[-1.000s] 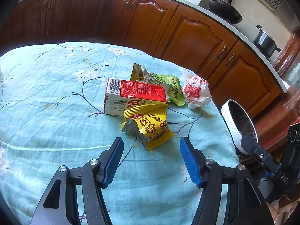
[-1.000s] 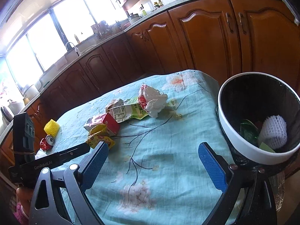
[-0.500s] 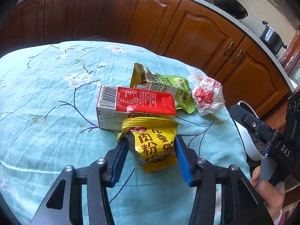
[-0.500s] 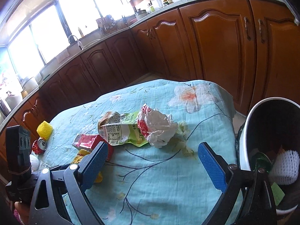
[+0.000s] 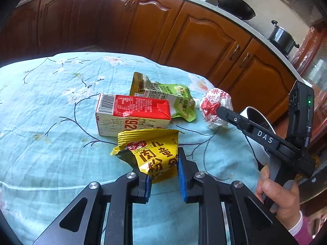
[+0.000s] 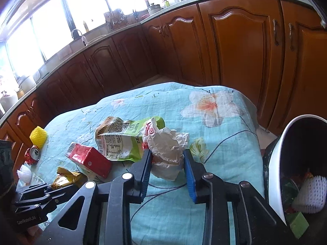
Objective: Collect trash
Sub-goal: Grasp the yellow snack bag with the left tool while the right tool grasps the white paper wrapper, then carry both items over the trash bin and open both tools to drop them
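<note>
Two grabs are on at once, and both come down to how each piece sits between my pads. Largest first: trash bin stands off the table edge at 3 o'clock of my right gripper, mouth tilted toward me, already holding a white foam net and scraps. Blue floral cloth carries everything else. Red milk carton lies flat at 12 o'clock of my left gripper, long axis 9-to-3, folded top toward 3; neither gripper touches it. Green pouch lies behind it, spout toward 3 o'clock. Crumpled white-red wrapper sits between the right pads, which have closed in against its sides; no real axis, just a wad. I read it as gripped, lightly. Yellow snack bag is clamped by the left pads near its lower end, long axis 6-to-12, torn mouth toward 12. Right is the nearer hand to the bin, so I judge the wrapper should go first, swinging toward 3. Yellow foam net and crushed can wait at far 9 o'clock.
</note>
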The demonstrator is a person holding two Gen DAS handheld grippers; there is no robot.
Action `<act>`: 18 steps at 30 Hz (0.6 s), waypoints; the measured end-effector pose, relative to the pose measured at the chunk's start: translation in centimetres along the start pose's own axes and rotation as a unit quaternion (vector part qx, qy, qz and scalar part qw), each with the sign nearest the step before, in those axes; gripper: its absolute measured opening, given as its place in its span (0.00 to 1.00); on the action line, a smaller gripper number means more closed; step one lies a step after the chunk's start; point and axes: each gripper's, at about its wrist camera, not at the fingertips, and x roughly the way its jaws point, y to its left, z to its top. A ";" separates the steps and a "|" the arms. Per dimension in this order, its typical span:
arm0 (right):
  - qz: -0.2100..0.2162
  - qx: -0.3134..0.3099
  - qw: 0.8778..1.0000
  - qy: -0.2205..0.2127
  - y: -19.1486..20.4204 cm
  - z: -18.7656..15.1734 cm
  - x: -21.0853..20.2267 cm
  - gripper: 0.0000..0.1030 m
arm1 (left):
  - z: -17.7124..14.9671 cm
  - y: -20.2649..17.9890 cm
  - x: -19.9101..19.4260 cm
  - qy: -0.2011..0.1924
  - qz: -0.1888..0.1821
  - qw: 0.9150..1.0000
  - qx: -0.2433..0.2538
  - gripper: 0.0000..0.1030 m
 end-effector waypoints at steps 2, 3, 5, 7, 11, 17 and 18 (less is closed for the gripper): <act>0.003 0.009 1.000 -0.005 -0.4 -0.5 -1.3 0.29 | -0.2 -0.7 -0.4 -0.001 -0.009 1.000 0.008 0.19; 0.006 0.016 1.000 -0.008 -0.7 -0.8 -2.0 0.29 | -0.3 -1.1 -0.5 -0.002 -0.012 1.000 0.012 0.19; 0.005 0.028 1.000 -0.012 -1.4 -1.6 -3.5 0.29 | -0.5 -1.7 -0.8 -0.002 -0.019 1.000 0.019 0.19; 0.003 0.039 0.999 -0.017 -2.0 -2.3 -4.8 0.29 | -0.7 -2.4 -0.7 0.001 -0.025 0.999 0.026 0.19; -0.005 0.063 0.998 -0.025 -3.6 -3.6 -7.4 0.29 | -1.0 -4.0 -0.4 0.008 -0.037 0.999 0.040 0.19; -0.023 0.095 0.994 -0.045 -6.2 -4.9 -11.0 0.29 | -1.2 -7.0 -0.1 0.012 -0.054 0.996 0.069 0.19; -0.026 0.099 0.994 -0.048 -6.6 -5.1 -11.6 0.29 | -1.2 -7.5 0.0 0.012 -0.057 0.996 0.073 0.19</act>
